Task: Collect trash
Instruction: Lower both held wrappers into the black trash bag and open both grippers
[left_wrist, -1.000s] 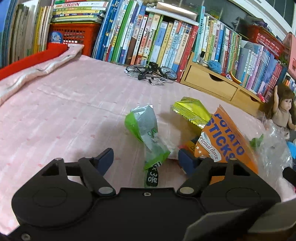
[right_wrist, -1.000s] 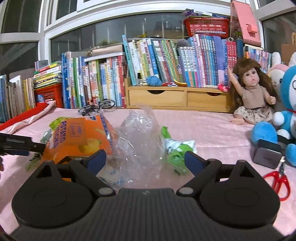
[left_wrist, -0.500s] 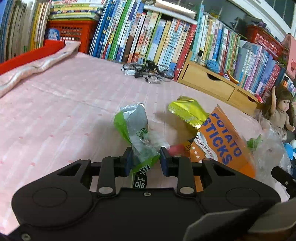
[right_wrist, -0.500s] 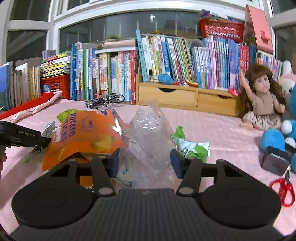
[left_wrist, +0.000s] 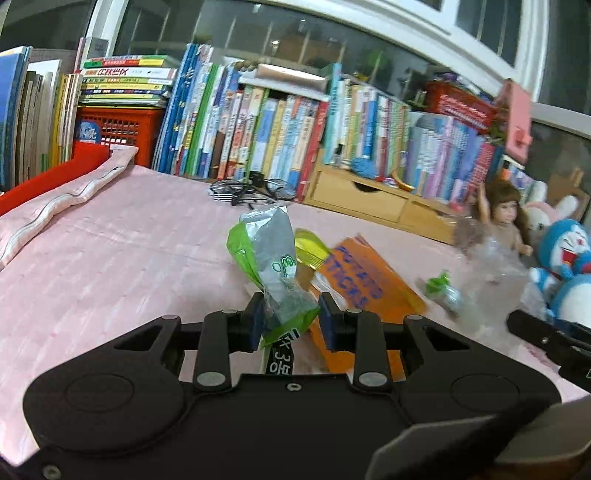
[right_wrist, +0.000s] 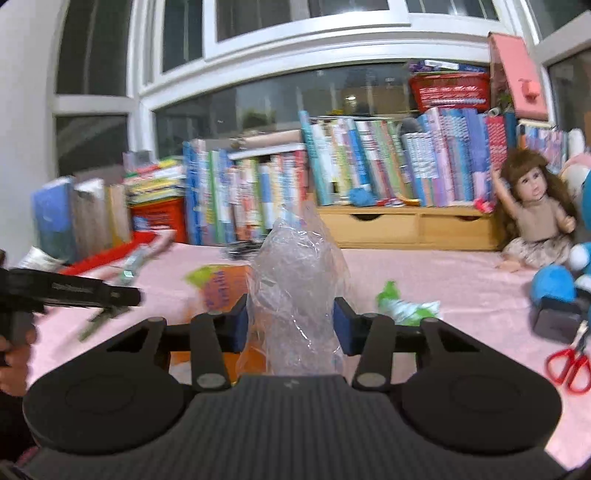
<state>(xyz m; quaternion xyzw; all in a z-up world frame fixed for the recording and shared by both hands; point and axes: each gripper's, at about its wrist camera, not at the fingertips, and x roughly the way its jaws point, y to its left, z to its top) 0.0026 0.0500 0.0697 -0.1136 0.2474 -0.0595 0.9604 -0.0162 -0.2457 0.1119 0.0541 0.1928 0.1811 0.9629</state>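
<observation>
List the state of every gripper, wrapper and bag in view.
left gripper: shut on the green wrapper
green wrapper: pinched, standing upright
right gripper: shut on the clear plastic bag
clear plastic bag: crumpled, held upright
orange potato sticks bag: lying on the pink cloth

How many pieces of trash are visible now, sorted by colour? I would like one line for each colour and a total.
Green and silver wrapper, shut in the left gripper: 1
Clear plastic bag, shut in the right gripper: 1
Orange potato sticks bag: 1
Yellow-green wrapper: 1
Small green wrapper: 1
Total: 5
</observation>
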